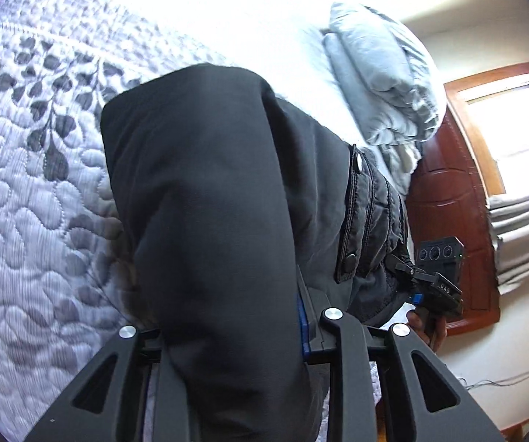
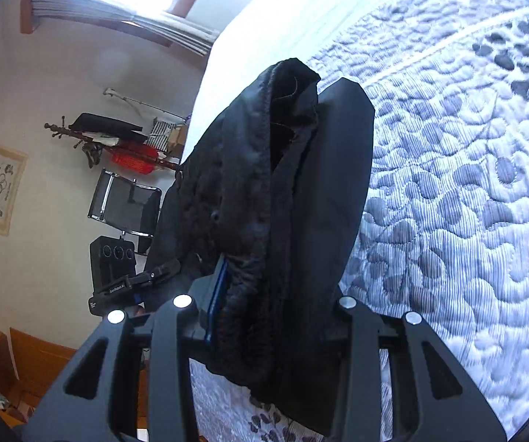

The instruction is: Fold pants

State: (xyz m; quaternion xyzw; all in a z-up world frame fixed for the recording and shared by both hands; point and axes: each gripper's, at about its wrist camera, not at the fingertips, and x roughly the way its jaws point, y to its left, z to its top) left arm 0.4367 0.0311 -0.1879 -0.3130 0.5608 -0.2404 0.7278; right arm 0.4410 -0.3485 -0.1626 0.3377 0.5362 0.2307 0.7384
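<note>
Black pants (image 1: 205,199) hang clamped in both my grippers, left gripper (image 1: 235,335) and right gripper (image 2: 275,313), lifted above the quilted bedspread (image 1: 35,191); I judge level, evenly spaced hands will lay them flat.

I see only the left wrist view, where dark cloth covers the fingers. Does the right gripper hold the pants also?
Observer: Yes. In the right wrist view the right gripper is shut on the pants, at a bunched, gathered edge.
Operator: Do the pants lie on the bed there?
Observer: No, they hang lifted above the quilted bedspread.
Operator: What is behind the right side?
Observer: A black folding chair by the wall.
</note>
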